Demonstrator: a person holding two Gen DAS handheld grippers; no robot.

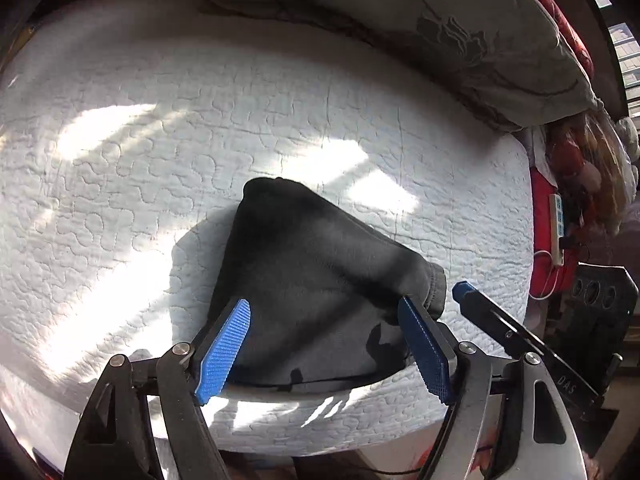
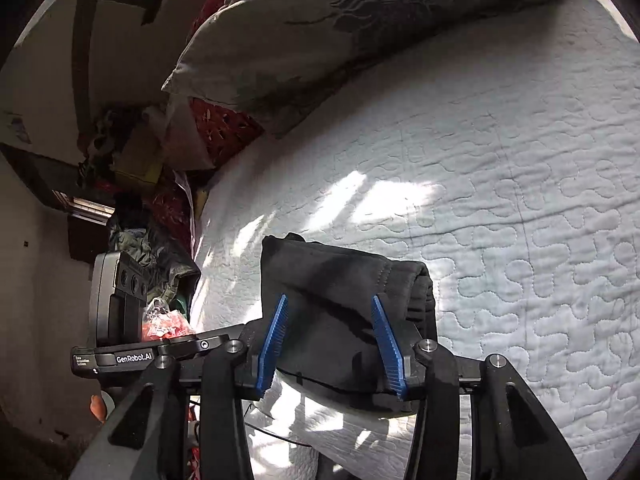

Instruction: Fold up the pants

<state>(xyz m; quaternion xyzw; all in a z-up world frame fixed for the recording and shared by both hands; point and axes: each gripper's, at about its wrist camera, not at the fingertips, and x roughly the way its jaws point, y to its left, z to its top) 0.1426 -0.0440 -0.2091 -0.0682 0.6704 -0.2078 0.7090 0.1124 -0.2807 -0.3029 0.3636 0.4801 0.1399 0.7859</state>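
Note:
The black pants (image 1: 320, 280) lie folded into a compact bundle near the front edge of the white quilted bed (image 1: 200, 140). My left gripper (image 1: 326, 308) is open, its blue-padded fingers standing either side of the bundle just above it. The pants also show in the right wrist view (image 2: 336, 288), with the hemmed end on the right. My right gripper (image 2: 330, 304) is open, its fingers wide over the bundle's near end. The right gripper's finger (image 1: 464, 292) shows in the left wrist view, just right of the bundle.
A grey flowered pillow (image 1: 440, 32) lies along the far side of the bed, seen also in the right wrist view (image 2: 320, 40). Clutter, red cloth and a power strip (image 1: 558, 224) lie beside the bed. Sunlit patches cross the quilt.

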